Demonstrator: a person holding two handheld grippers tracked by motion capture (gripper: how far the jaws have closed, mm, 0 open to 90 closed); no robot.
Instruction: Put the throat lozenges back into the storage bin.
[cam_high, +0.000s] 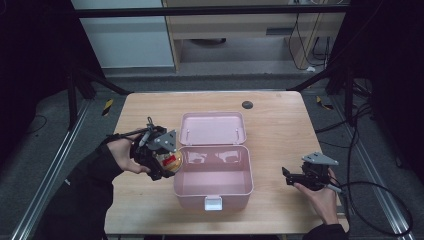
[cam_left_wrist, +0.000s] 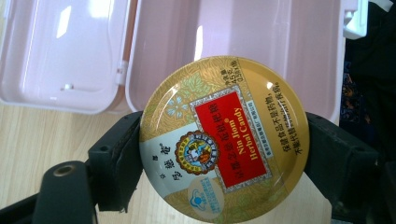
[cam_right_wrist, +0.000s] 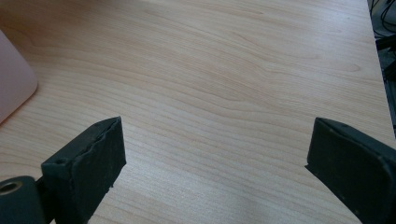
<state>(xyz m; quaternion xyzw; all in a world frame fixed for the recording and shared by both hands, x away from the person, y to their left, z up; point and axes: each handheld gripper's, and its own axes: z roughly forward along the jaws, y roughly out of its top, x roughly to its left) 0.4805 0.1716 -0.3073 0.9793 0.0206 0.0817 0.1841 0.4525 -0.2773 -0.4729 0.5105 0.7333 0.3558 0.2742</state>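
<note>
The left hand-held gripper (cam_high: 167, 162) hangs at the left wall of the one pink box (cam_high: 213, 196), its jaws clamped on opposite edges of a single round gold candy tin (cam_left_wrist: 224, 140), held just above the worktop (cam_high: 280, 120) beside the open box. The box lid (cam_high: 213, 128) lies flat behind. Over on the right, the right hand-held gripper (cam_high: 286, 176) rests low on the worktop, pointing toward the box, jaws spread wide and holding nothing.
</note>
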